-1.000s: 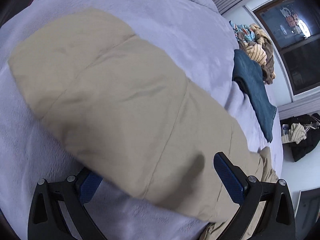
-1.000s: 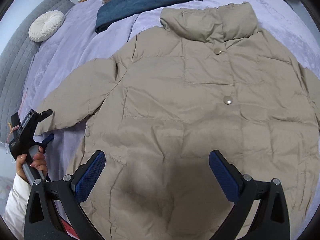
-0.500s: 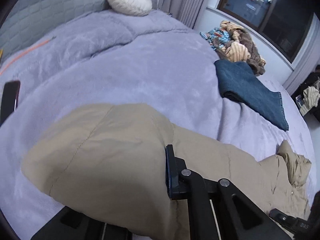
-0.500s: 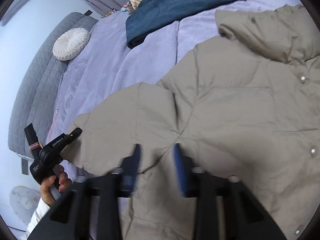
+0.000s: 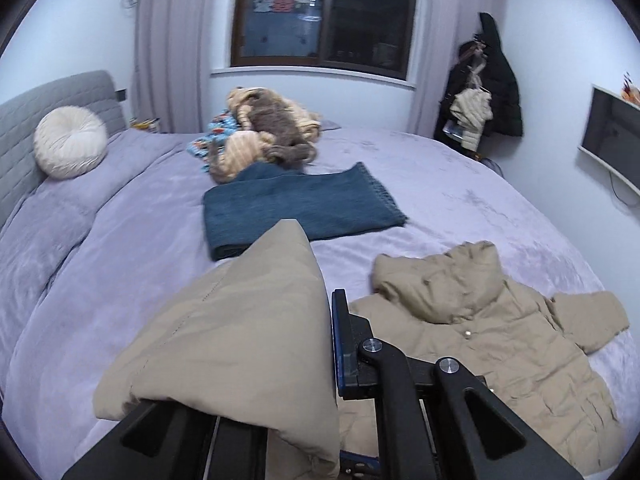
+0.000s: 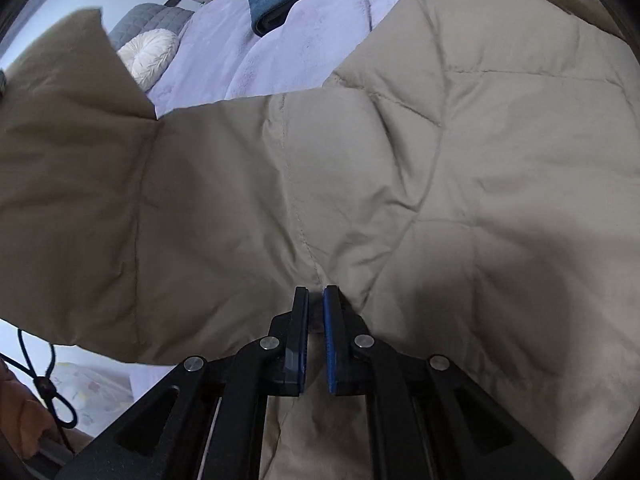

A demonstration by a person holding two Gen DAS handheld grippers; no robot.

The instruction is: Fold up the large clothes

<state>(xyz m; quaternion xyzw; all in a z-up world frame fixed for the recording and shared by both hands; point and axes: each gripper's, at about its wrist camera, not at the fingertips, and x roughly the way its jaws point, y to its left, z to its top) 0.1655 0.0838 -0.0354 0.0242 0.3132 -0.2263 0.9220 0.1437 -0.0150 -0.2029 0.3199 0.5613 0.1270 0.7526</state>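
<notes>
A beige puffer jacket [image 5: 480, 344] lies face up on the lilac bed [image 5: 120, 240], collar toward the window. My left gripper [image 5: 320, 368] is shut on the jacket's sleeve [image 5: 240, 340] and holds its cuff raised off the bed; only its right finger [image 5: 342, 344] shows, the other is under the fabric. In the right wrist view the jacket [image 6: 440, 160] fills the frame. My right gripper [image 6: 316, 316] is shut on a pinch of fabric at the seam near the armpit, where the sleeve [image 6: 100, 180] joins the body.
A folded blue blanket [image 5: 300, 204] lies beyond the jacket. A heap of clothes [image 5: 260, 140] sits near the window. A round white cushion [image 5: 70, 142] leans on the grey headboard. Coats [image 5: 480, 100] hang in the far right corner, and a wall TV [image 5: 612, 136] is at right.
Both grippers closed from wide open. The left took the sleeve and lifted it, its view swinging up toward the window. The right moved left to the armpit seam and pinched it.
</notes>
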